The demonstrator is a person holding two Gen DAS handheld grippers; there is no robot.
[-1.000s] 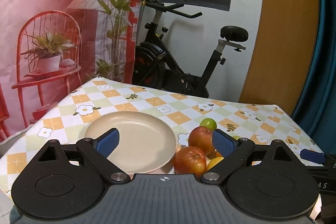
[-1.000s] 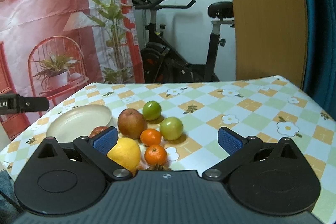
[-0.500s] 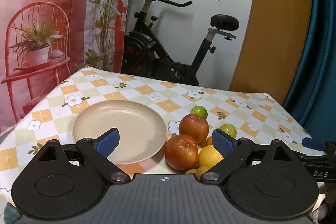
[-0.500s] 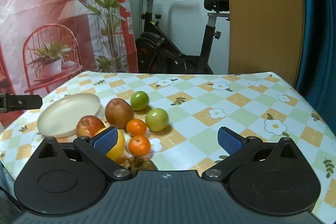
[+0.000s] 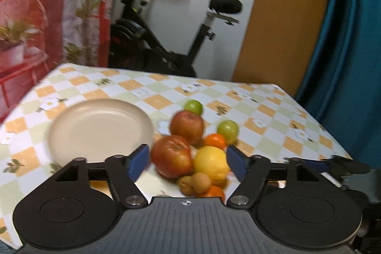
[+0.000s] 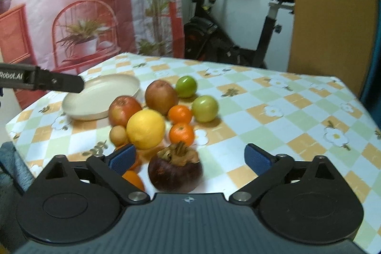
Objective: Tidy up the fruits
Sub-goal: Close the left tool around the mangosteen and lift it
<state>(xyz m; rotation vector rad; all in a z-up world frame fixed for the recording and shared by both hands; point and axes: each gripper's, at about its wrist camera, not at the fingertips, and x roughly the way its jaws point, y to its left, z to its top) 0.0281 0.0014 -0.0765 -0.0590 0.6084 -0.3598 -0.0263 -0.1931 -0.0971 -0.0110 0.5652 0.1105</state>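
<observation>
I am closing my left gripper (image 5: 185, 160) around the round red apple (image 5: 172, 156), not yet touching. My right gripper (image 6: 190, 158), also narrowing, is empty, framing the dark purple mangosteen (image 6: 175, 168).

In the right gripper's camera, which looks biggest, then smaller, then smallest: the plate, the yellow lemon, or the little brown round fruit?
Largest to smallest, as they look in that view:
1. plate, though it lies farthest away
2. yellow lemon
3. little brown round fruit, right beside the lemon, so clearly smaller
</observation>
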